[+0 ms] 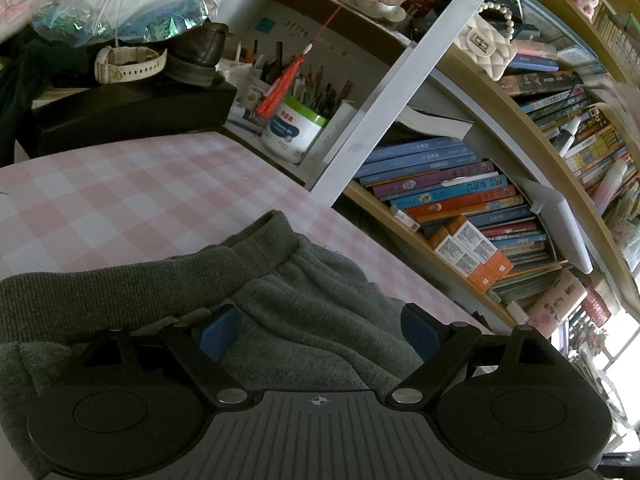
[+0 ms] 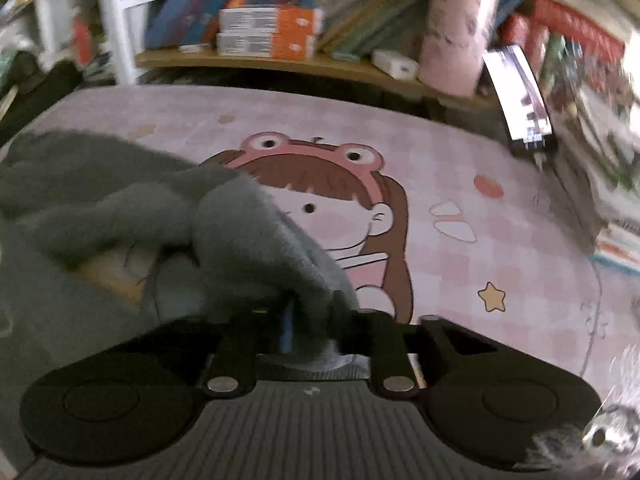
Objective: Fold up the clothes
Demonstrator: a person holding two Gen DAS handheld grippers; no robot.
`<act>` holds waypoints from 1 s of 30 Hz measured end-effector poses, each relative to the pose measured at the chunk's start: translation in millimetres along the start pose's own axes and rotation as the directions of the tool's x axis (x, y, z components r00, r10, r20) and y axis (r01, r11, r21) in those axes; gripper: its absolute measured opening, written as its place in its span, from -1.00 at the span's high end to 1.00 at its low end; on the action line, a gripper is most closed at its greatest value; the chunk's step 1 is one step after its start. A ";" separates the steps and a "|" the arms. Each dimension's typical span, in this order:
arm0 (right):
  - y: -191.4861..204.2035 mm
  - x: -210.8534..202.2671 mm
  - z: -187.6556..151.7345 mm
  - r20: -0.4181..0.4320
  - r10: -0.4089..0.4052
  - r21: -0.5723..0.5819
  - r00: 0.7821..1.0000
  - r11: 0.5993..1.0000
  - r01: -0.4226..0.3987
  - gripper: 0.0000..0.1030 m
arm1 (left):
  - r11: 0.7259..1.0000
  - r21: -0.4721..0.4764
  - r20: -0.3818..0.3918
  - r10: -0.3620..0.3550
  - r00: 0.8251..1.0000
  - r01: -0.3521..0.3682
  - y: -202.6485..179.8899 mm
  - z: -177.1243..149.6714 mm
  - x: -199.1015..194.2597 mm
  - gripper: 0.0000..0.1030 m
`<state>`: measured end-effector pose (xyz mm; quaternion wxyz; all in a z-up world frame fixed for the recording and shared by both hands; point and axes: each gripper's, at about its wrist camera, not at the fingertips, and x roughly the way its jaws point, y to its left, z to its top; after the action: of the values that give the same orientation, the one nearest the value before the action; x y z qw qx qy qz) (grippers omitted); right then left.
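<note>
Grey fleece trousers (image 1: 304, 280) lie on the pink checked table cover (image 1: 120, 200), ribbed waistband toward the far side. My left gripper (image 1: 320, 332) is open, its blue pads (image 1: 218, 334) spread over the cloth just below the waistband, with fabric between them. In the right wrist view the same grey garment (image 2: 224, 232) is bunched up and lifted; my right gripper (image 2: 308, 320) is shut on a fold of it, the fingertips mostly hidden by cloth. The view is blurred by motion.
A bookshelf (image 1: 460, 208) full of books runs along the table's far edge. A white tub of pens (image 1: 294, 132) and a black box (image 1: 132, 108) stand at the back. A cartoon girl print (image 2: 332, 208) covers the mat; a phone (image 2: 520, 96) leans at right.
</note>
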<state>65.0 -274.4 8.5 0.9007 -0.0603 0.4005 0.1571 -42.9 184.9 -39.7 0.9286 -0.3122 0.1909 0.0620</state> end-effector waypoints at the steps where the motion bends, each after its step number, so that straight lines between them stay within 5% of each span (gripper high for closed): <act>1: -5.9 2.3 3.3 0.007 0.007 0.031 1.000 0.999 -0.007 0.86 | 1.000 -0.002 0.000 -0.001 1.000 0.001 0.2 0.0 -0.2 -0.76; 4: -9.8 -7.7 14.2 0.099 -0.057 0.026 0.993 0.998 0.055 0.89 | 1.000 -0.006 0.000 -0.003 1.000 0.003 0.6 0.0 -0.5 -0.76; 7: -3.8 -41.5 24.9 0.270 -0.107 -0.003 0.957 0.994 0.112 0.89 | 1.000 -0.009 0.000 -0.004 1.000 0.004 0.7 0.1 -0.6 -0.76; 11: -4.0 -80.3 33.4 0.351 -0.070 -0.013 0.934 0.997 0.080 0.88 | 1.000 -0.011 -0.001 -0.005 1.000 0.005 1.0 0.3 -0.8 -0.76; 14: -19.9 -77.6 35.7 0.304 -0.121 0.014 0.945 0.992 0.122 0.59 | 1.000 -0.013 -0.001 -0.006 1.000 0.006 1.3 0.6 -0.8 -0.76; 16: -33.3 -69.0 31.3 0.270 -0.223 0.053 0.937 0.975 0.216 0.11 | 1.000 -0.015 -0.002 -0.006 1.000 0.006 1.7 0.7 -1.0 -0.76; 21: -54.6 -51.5 9.2 0.189 -0.204 0.144 0.961 0.973 0.179 0.16 | 1.000 -0.010 -0.003 -0.002 1.000 0.002 0.8 0.2 -0.2 -0.76; 30: -46.6 -7.4 -24.5 0.034 -0.153 0.148 0.988 0.978 0.147 -0.11 | 1.000 -0.003 -0.007 0.000 1.000 0.000 -0.1 -0.3 -0.1 -0.76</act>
<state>58.6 -325.8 -3.3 0.9208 -0.0213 0.3847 0.0605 -43.0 184.7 -39.9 0.9273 -0.3139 0.1943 0.0613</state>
